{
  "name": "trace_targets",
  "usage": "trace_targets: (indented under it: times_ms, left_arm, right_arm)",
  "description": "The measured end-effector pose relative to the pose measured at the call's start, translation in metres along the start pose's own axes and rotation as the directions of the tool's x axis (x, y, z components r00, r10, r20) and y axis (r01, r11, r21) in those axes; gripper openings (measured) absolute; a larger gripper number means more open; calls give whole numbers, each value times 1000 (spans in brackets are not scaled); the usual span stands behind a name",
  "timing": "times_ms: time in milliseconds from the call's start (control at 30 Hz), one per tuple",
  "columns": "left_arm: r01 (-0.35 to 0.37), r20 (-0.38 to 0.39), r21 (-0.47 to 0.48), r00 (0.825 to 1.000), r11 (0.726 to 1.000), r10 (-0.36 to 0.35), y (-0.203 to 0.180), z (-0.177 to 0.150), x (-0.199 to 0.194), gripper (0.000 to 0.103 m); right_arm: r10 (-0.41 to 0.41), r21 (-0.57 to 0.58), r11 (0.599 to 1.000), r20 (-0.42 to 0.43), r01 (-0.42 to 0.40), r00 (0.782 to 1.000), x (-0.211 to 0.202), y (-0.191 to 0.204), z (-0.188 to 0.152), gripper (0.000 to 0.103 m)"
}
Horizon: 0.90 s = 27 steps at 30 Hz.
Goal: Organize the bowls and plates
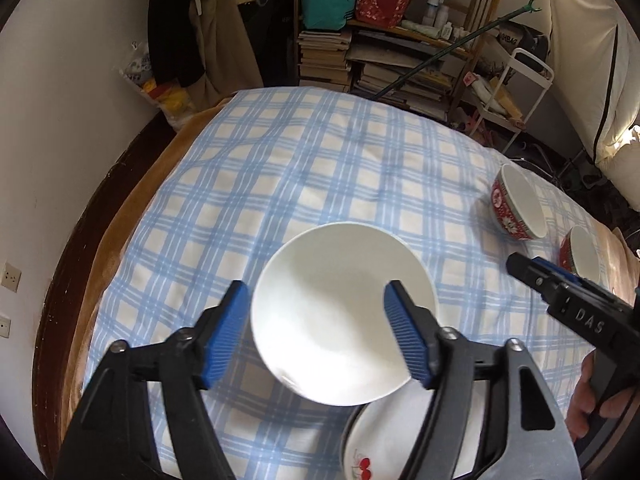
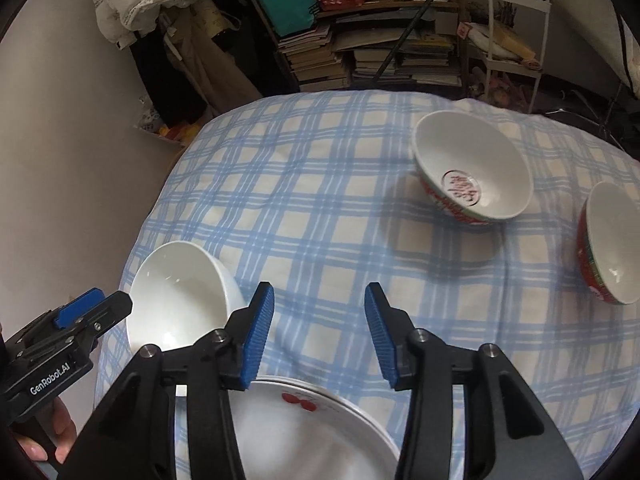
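A plain white bowl (image 1: 340, 320) sits on the blue checked cloth, right under my open left gripper (image 1: 316, 336), whose fingers stand apart on either side of it without touching. The same bowl shows in the right wrist view (image 2: 180, 296), with the left gripper (image 2: 80, 320) at its near rim. A white plate with red cherries (image 1: 384, 444) lies near the front edge, just below my open, empty right gripper (image 2: 318, 340); the plate (image 2: 304, 432) looks like a stack of two. Two red patterned bowls (image 2: 472, 172) (image 2: 612, 244) stand at the right.
The blue checked cloth (image 2: 320, 200) covers a rounded table. A white wall is at the left. Bookshelves with stacked books (image 1: 384, 60) and a white trolley (image 1: 520, 92) stand beyond the far edge. The right gripper (image 1: 568, 304) reaches in at the right of the left wrist view.
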<state>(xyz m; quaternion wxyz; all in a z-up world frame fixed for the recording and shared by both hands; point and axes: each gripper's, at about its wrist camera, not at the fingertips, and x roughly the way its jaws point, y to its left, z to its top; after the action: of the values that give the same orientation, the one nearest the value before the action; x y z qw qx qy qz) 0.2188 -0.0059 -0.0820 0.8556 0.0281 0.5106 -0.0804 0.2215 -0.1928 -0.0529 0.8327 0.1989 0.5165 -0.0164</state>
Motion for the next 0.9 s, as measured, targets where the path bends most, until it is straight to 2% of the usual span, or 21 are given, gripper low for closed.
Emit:
trace_targets:
  times_ms: [33, 100, 167, 233, 333, 533, 667, 733, 900]
  left_arm:
    - [1, 2, -1, 1000, 1000, -1, -4, 2, -1, 74]
    - [22, 5, 6, 1000, 1000, -22, -15, 7, -4, 76]
    - [33, 18, 34, 999, 999, -34, -28, 14, -7, 82]
    - [27, 36, 68, 999, 997, -30, -42, 21, -8, 94]
    - [32, 67, 112, 997, 993, -39, -63, 34, -6, 96]
    - [67, 35, 156, 997, 986, -73, -102, 62, 22, 96]
    - [48, 10, 209, 999, 977, -51, -129, 75, 43, 96]
    - [54, -3, 229, 998, 972, -55, -142, 81, 52, 96]
    - [69, -22, 251, 998, 966, -66, -170, 92, 72, 96]
  right_arm:
    - [-15, 0, 1000, 16, 15, 1000, -6, -4, 4, 62]
    - [-40, -5, 999, 41, 40, 998, -18, -13, 11, 69]
    - [-64, -15, 998, 57, 65, 996, -26, -22, 18, 72]
    - [-80, -15, 997, 70, 81, 994, -33, -32, 26, 85]
    - [-93, -10, 995, 99, 94, 991, -42, -48, 37, 95]
    - [-160, -46, 985, 103, 166, 982, -42, -75, 62, 95]
    - [-198, -77, 976, 98, 206, 975, -36, -92, 77, 94]
    - [-197, -81, 976, 82, 203, 977, -29, -102, 86, 83]
    - [-178, -55, 982, 42, 180, 983, -8, -124, 102, 72]
